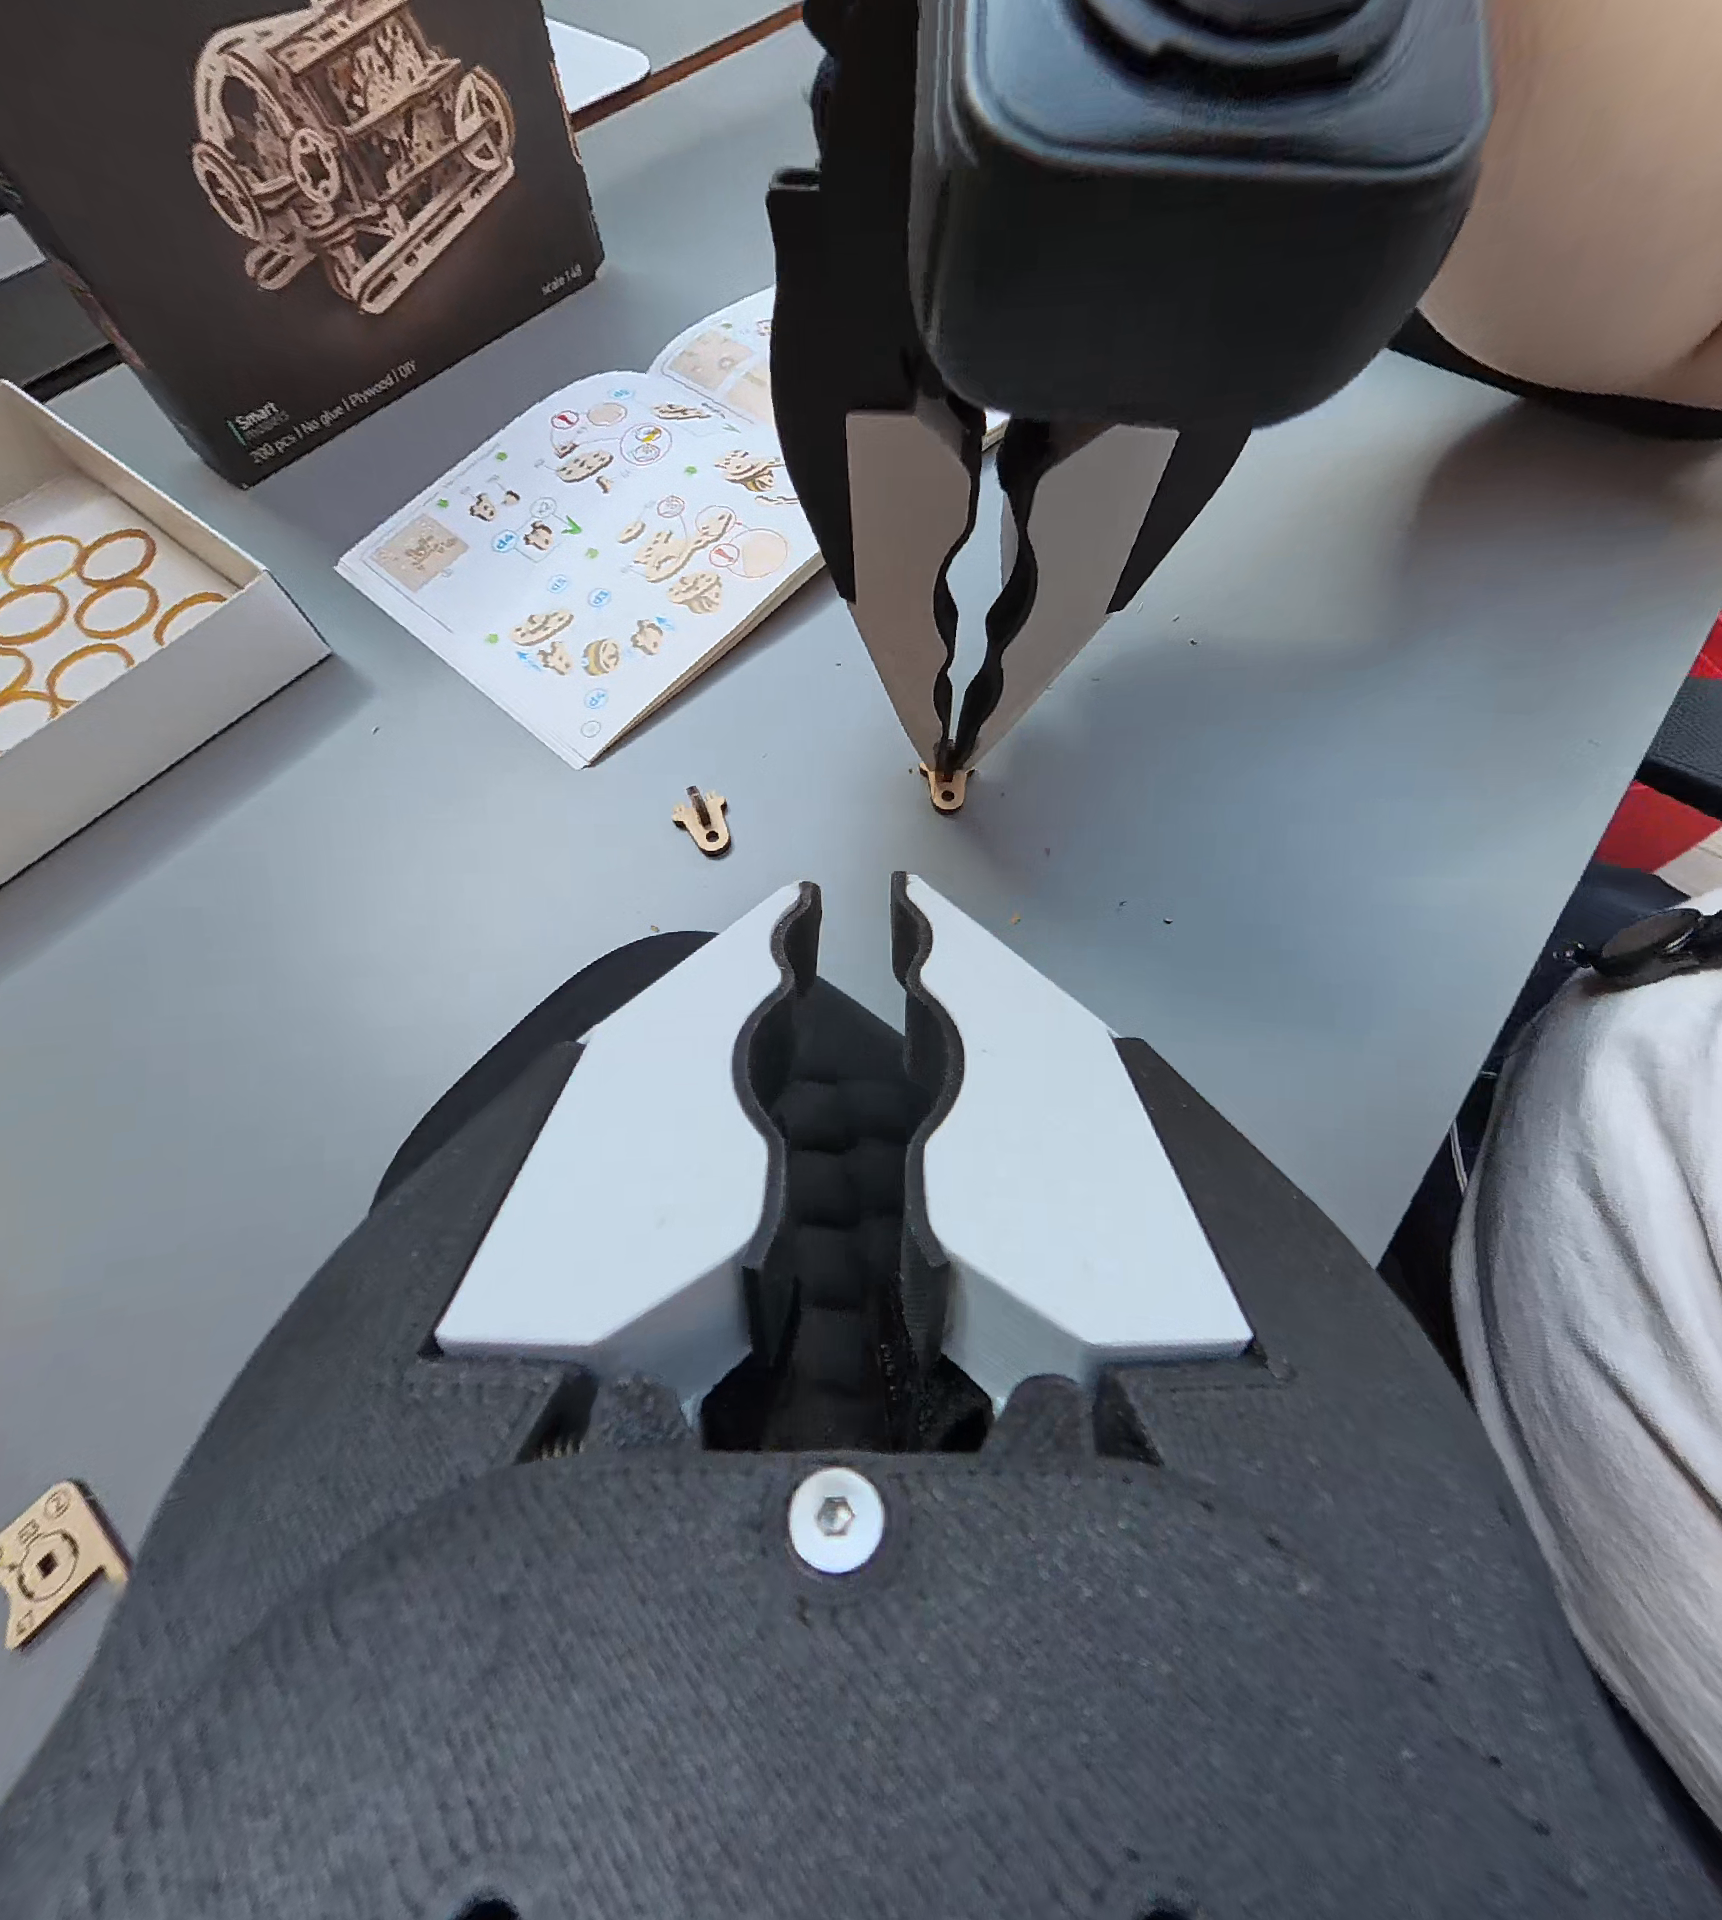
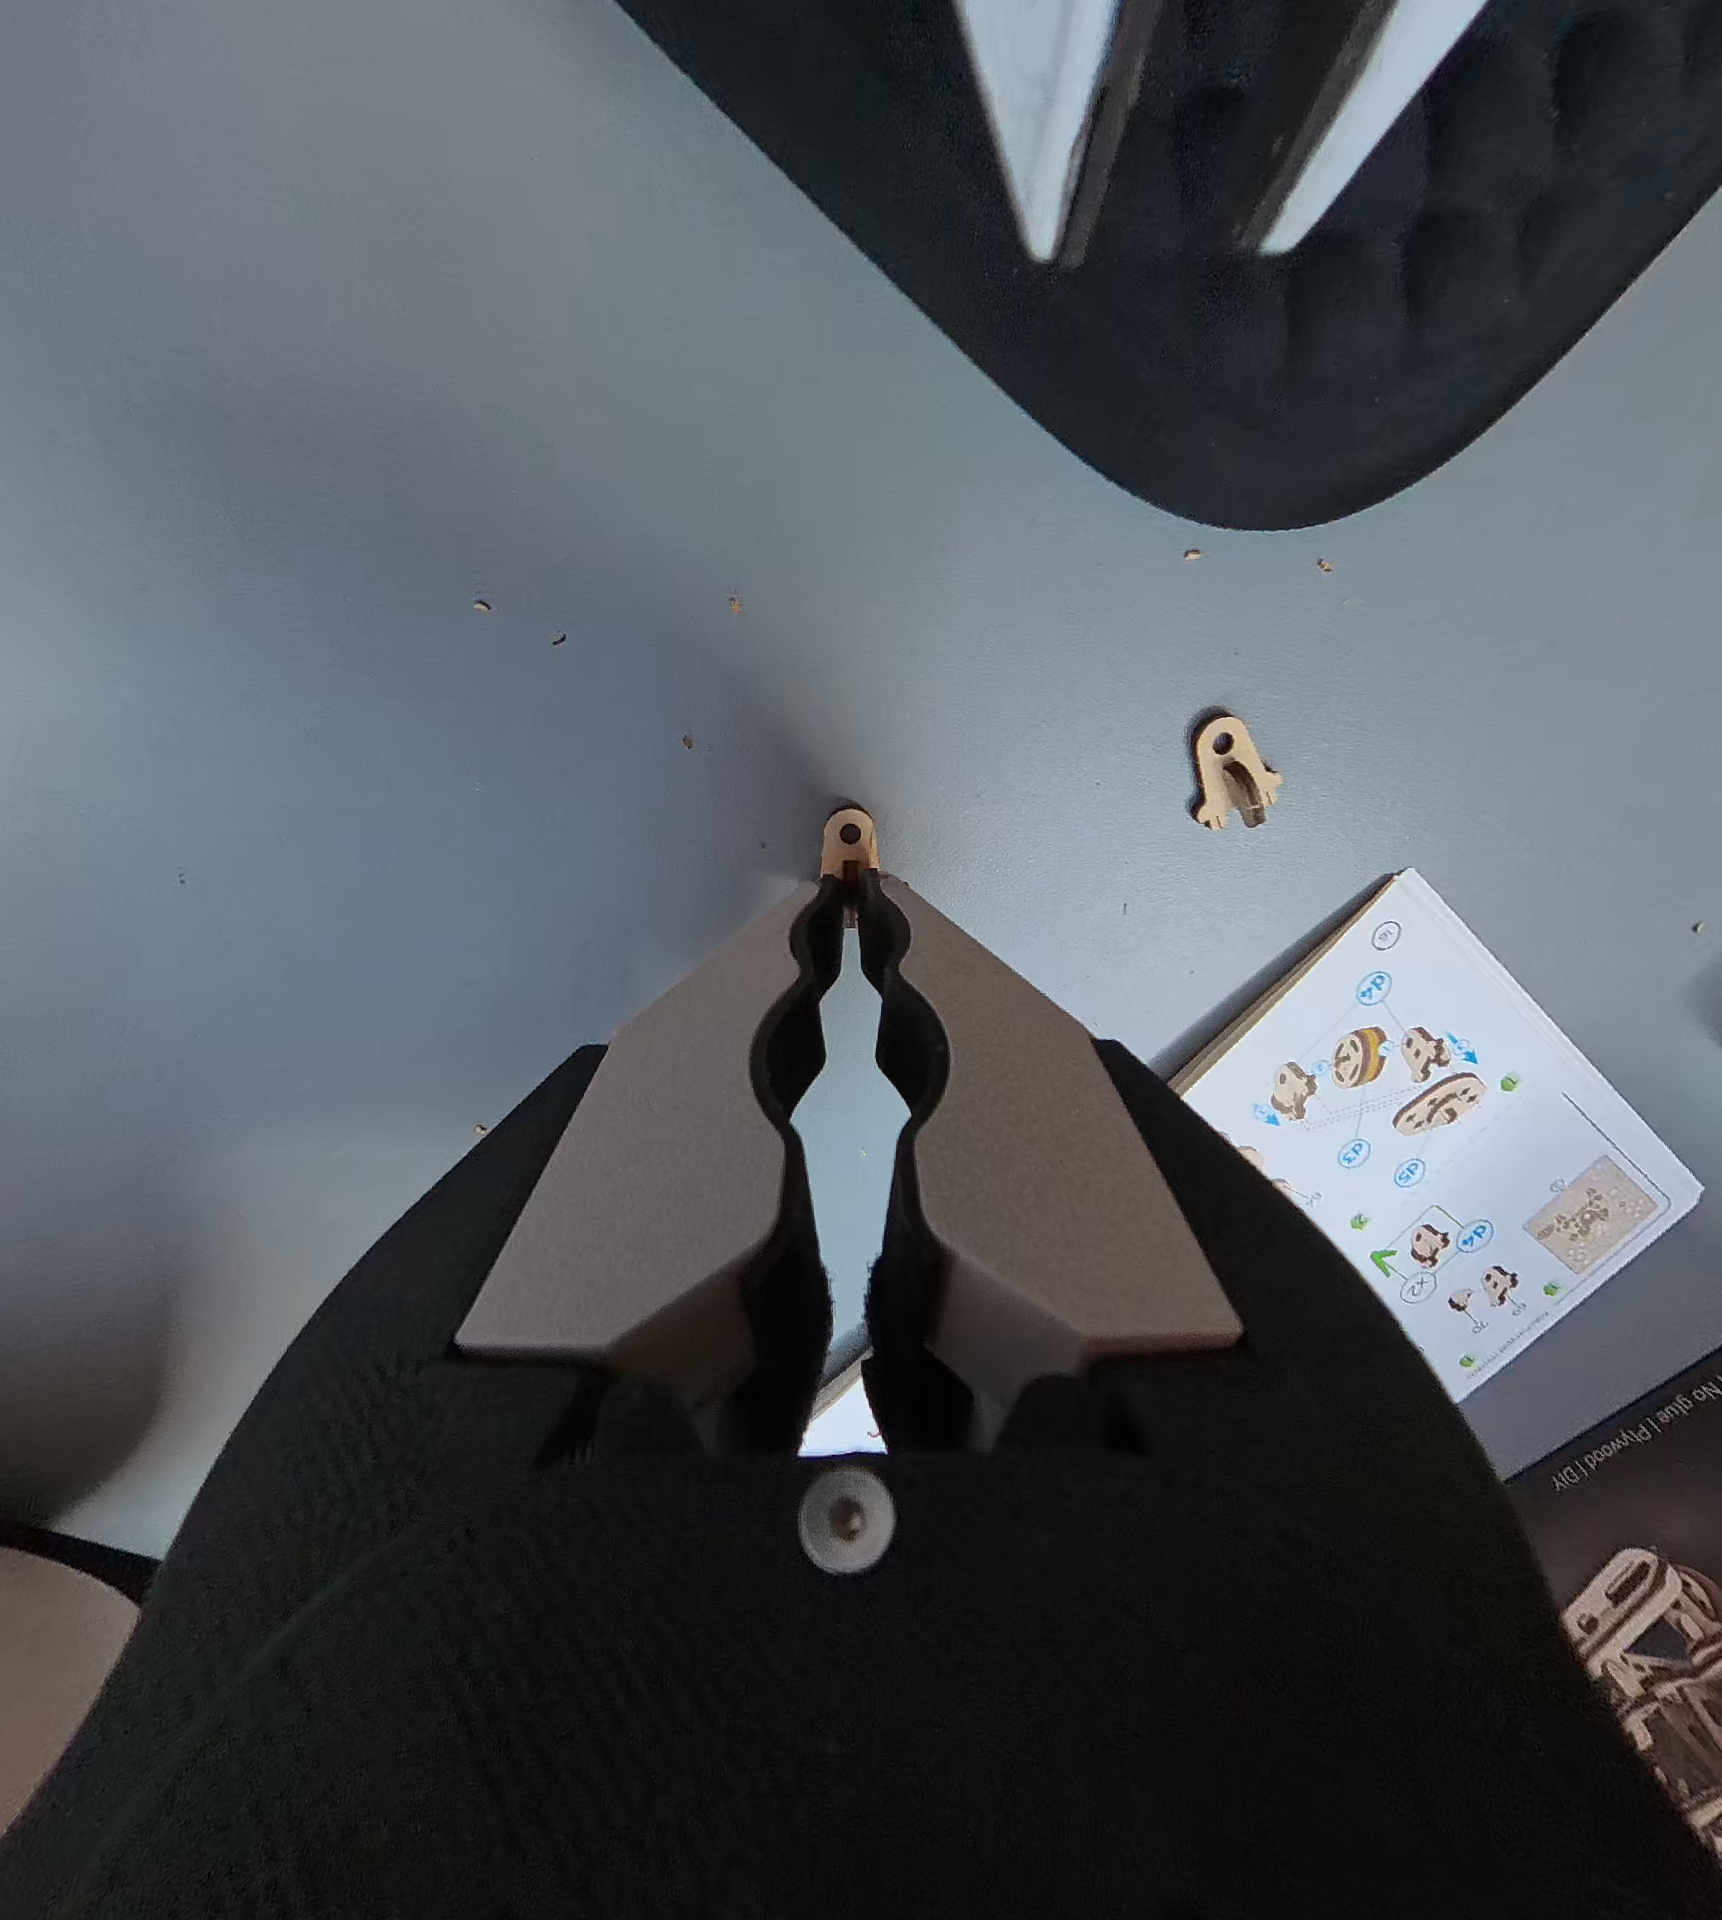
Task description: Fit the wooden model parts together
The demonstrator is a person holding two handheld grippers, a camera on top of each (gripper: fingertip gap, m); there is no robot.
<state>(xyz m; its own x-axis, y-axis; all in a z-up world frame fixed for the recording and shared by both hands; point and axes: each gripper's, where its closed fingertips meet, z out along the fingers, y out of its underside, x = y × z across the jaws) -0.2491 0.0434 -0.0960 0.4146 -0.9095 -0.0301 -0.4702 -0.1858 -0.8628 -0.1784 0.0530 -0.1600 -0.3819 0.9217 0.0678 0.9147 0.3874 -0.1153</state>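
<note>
Two small wooden model parts are on the grey table. My right gripper [image 2: 849, 883] is shut on one small wooden part [image 2: 848, 837] at its tip, at or just above the table; the same part also shows in the left wrist view [image 1: 945, 787], with the right gripper [image 1: 952, 750] pointing down at it. A second small wooden part [image 1: 704, 819] lies flat to the left of it, and shows in the right wrist view [image 2: 1234, 772]. My left gripper [image 1: 855, 894] is open and empty, just short of both parts.
An open instruction booklet [image 1: 608, 551] lies beyond the parts. The dark model box [image 1: 317, 229] stands at the back left. A white tray [image 1: 285, 592] with yellow rings is at the left. A wooden sheet piece [image 1: 5, 1590] lies near left. A person's white clothing [image 1: 1667, 1351] is at right. Some 10 centimeters of space lies between my two pairs of fingers.
</note>
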